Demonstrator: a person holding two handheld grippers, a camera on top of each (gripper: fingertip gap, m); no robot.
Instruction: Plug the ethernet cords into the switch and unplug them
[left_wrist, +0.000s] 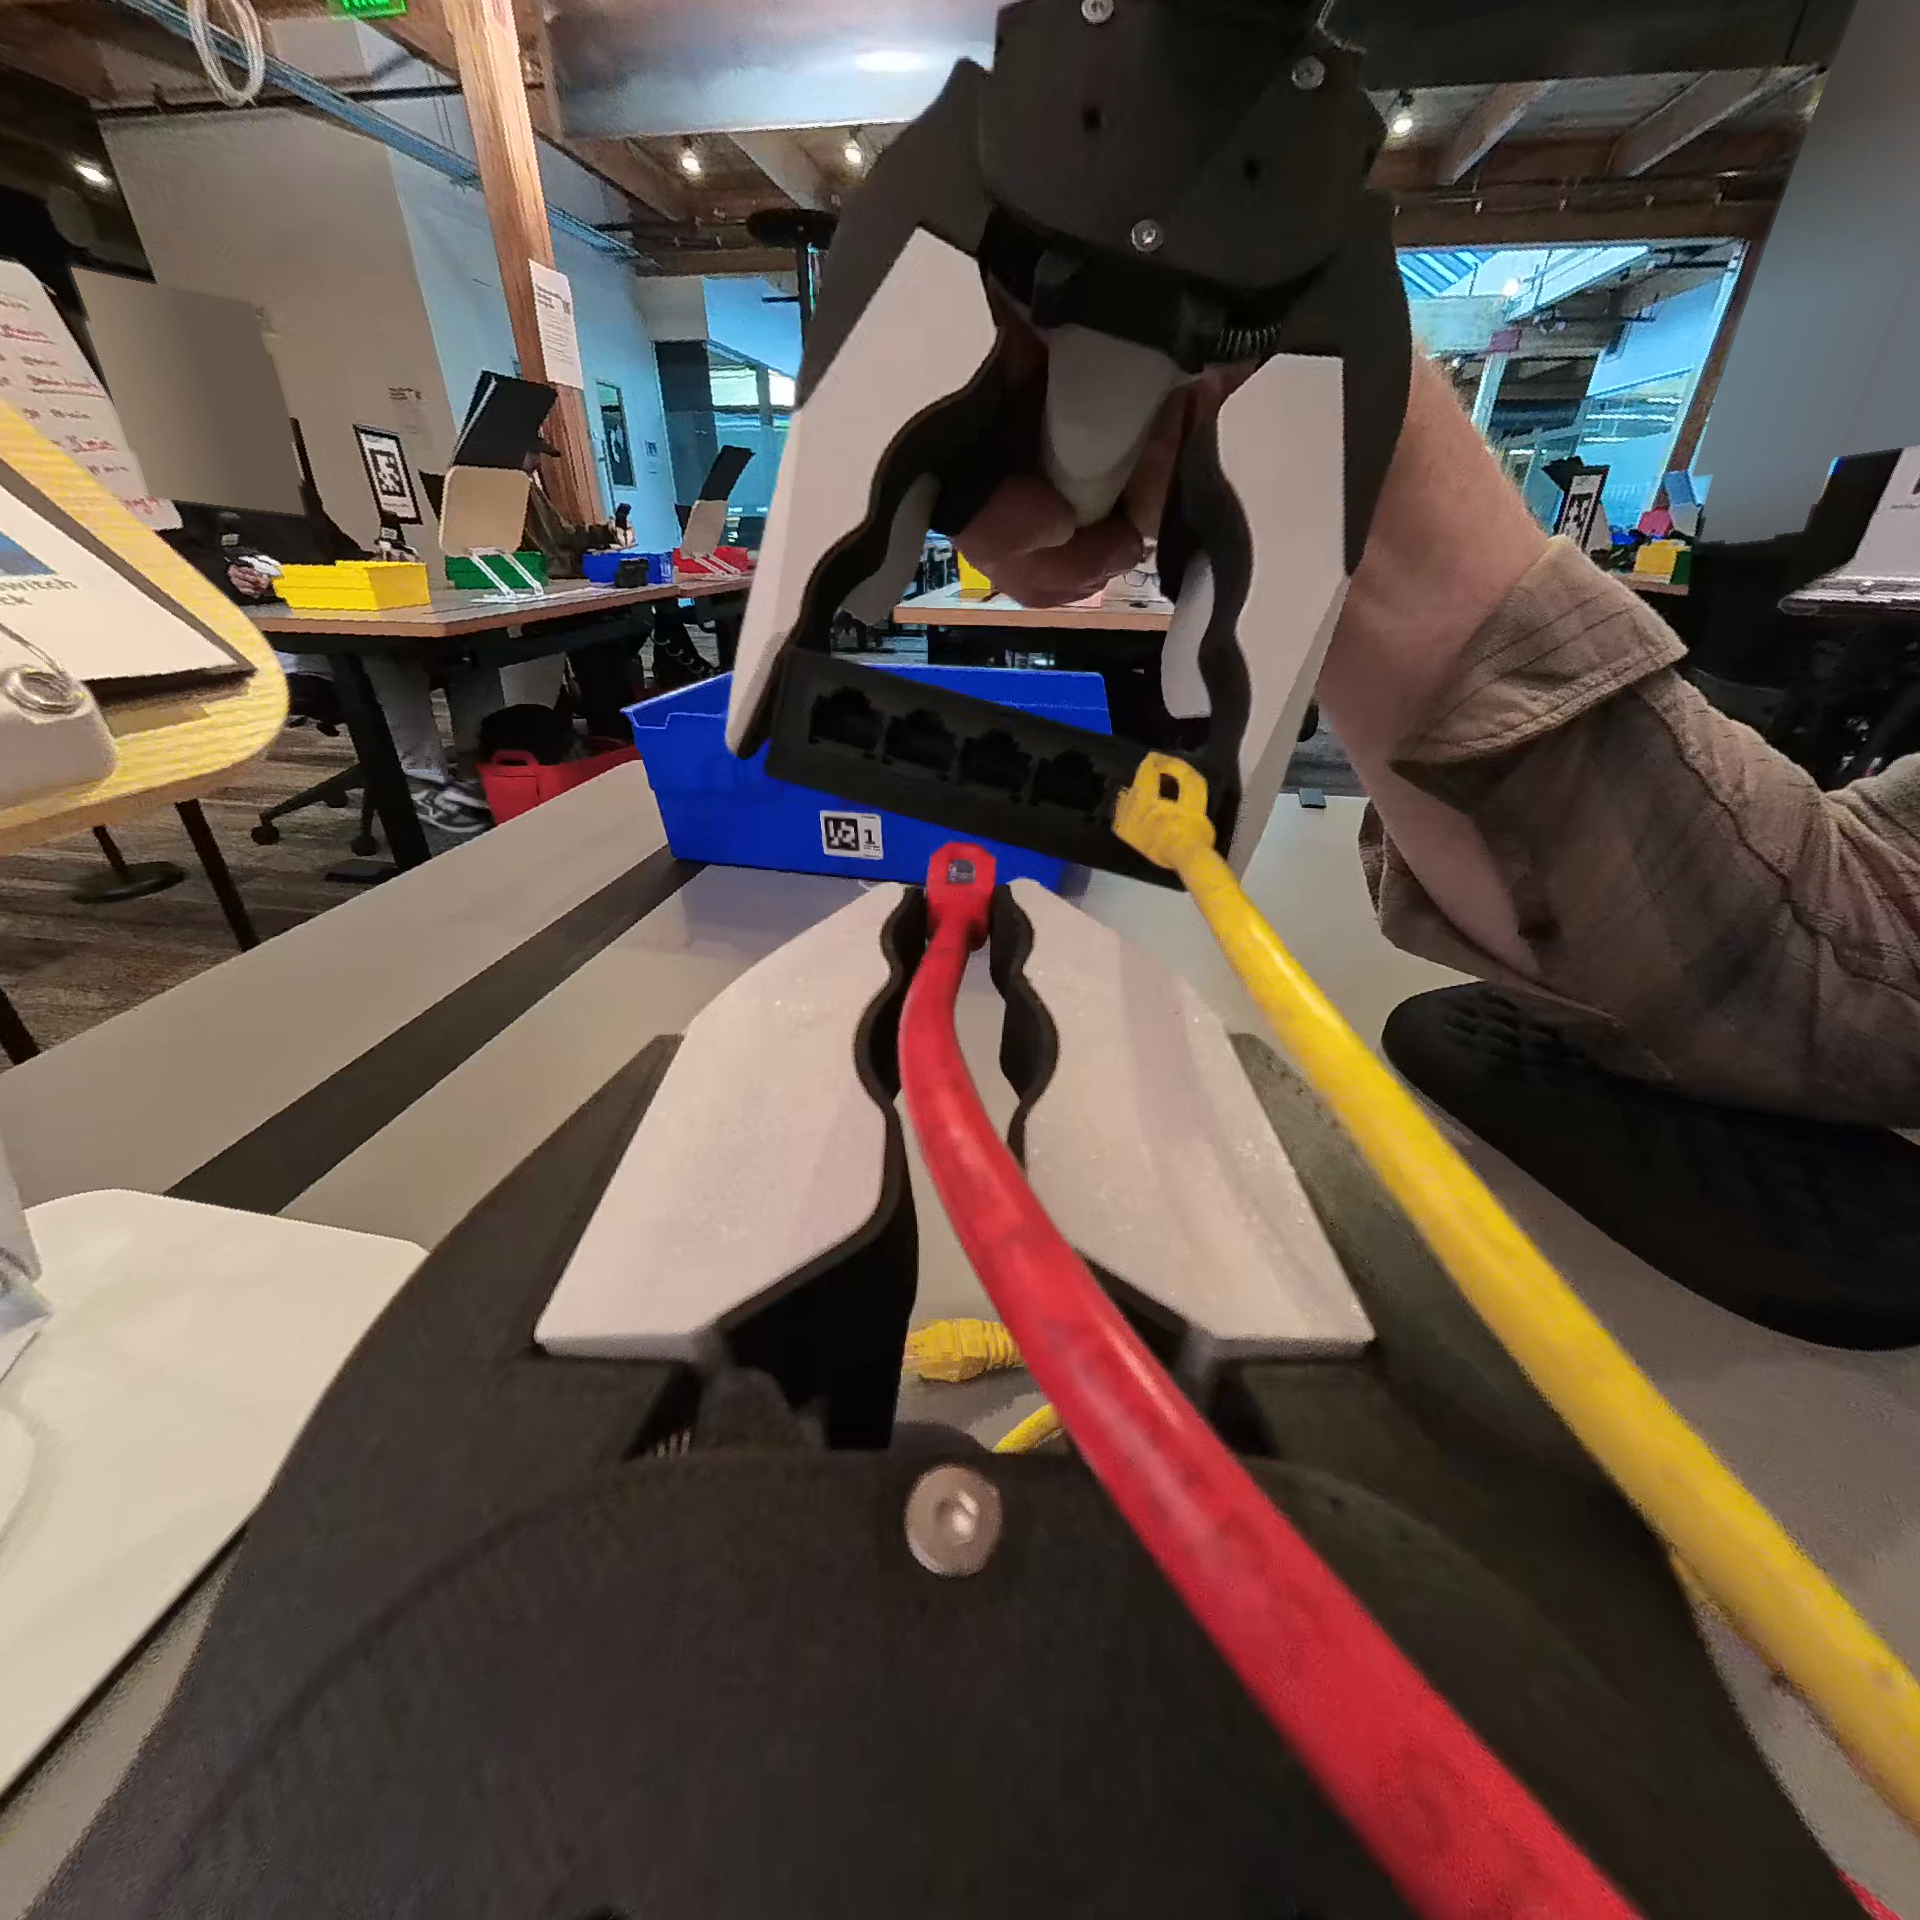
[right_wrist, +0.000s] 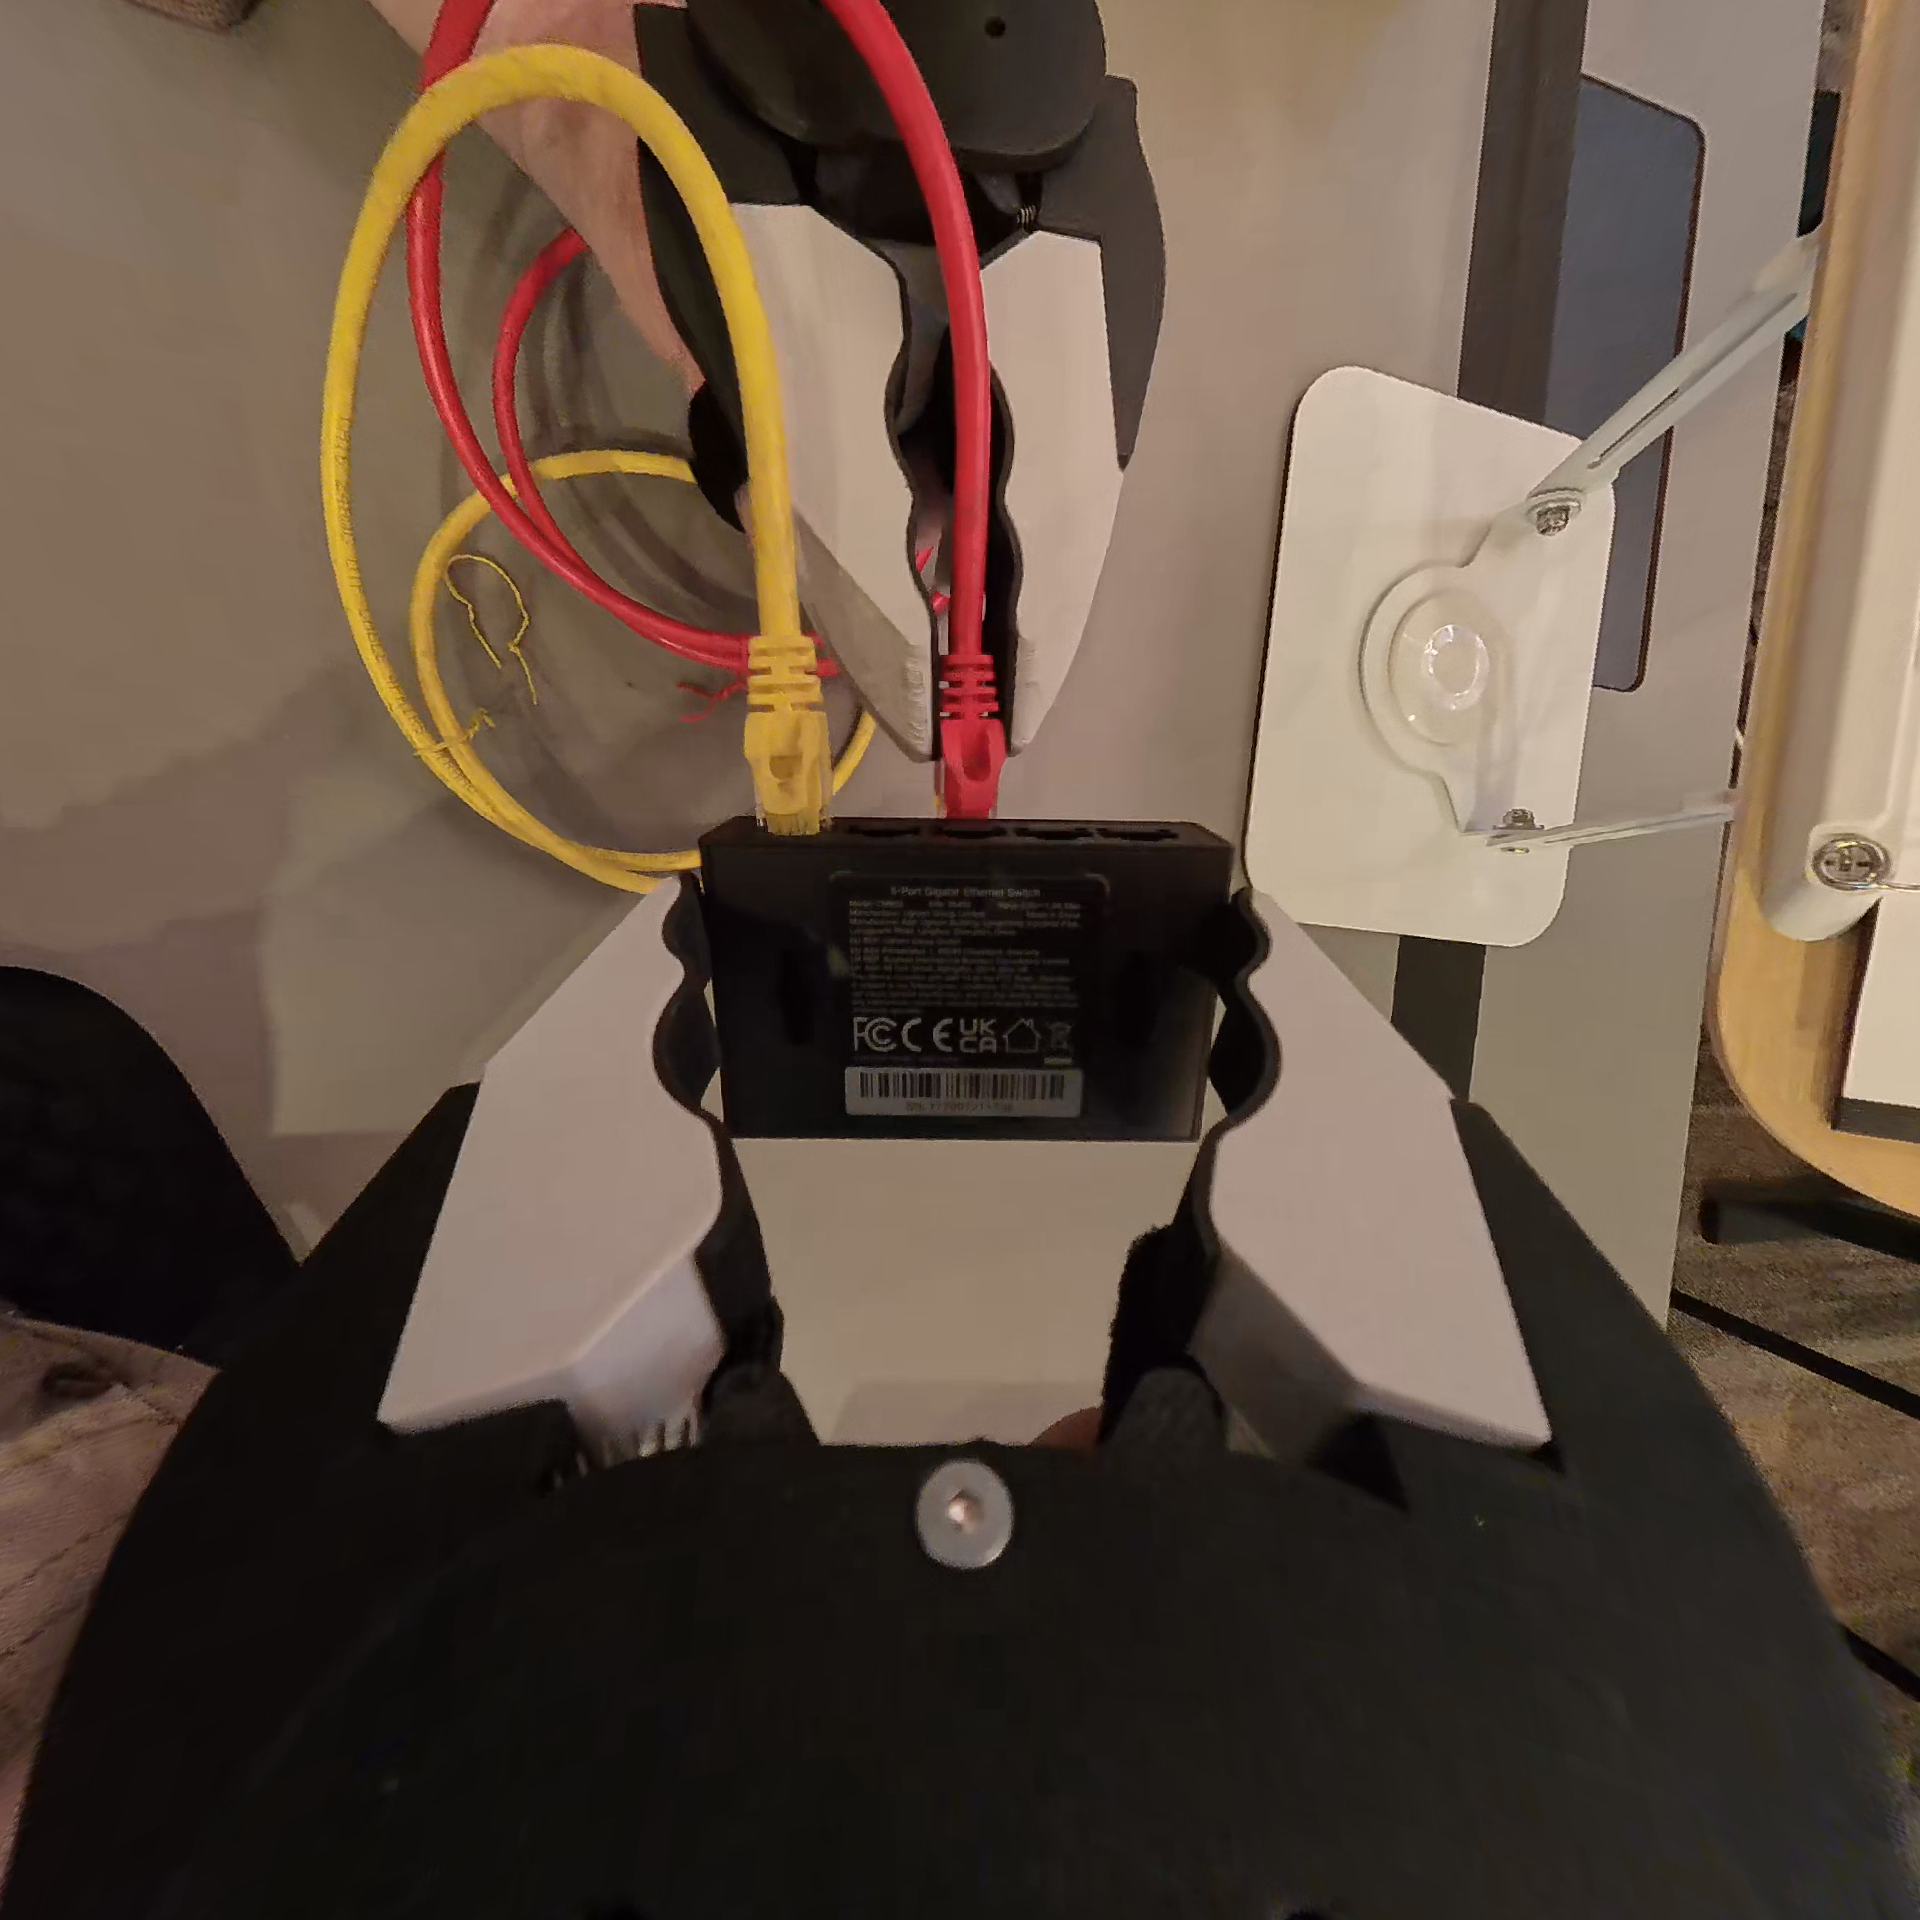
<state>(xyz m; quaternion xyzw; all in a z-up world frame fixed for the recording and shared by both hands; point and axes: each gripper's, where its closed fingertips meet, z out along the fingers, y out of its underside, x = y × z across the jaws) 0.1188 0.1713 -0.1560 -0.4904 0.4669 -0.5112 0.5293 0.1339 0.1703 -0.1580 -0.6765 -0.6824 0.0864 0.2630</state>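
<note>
Red cord was found pinched between the fingers of the left hand-held gripper, the jaws nearly pressed together just behind the plug, with the plug tip projecting ahead of the fingertips. In the right wrist view the red plug stood at the mouth of the second port of the switch, next to the occupied end port; whether it had latched could not be determined. The right hand-held gripper was spread wide and clamped on the two short sides of the black switch, holding it clear of the worktop, ports facing the left hand-held gripper. Yellow cord was already seated in the end port, its slack looping away beside the left hand-held gripper. Risks judged from this position: the switch appeared tilted relative to the red plug in the left wrist view, so a push off the port axis could jam the plug against the port edge or bend its latch tab. The grip on the switch rested on smooth side faces only; insertion force could rotate or slide it within the fingers. The red cord, held on its round jacket, might slip backward through the fingers under load. The draped yellow cord could also tug the switch sideways.
</note>
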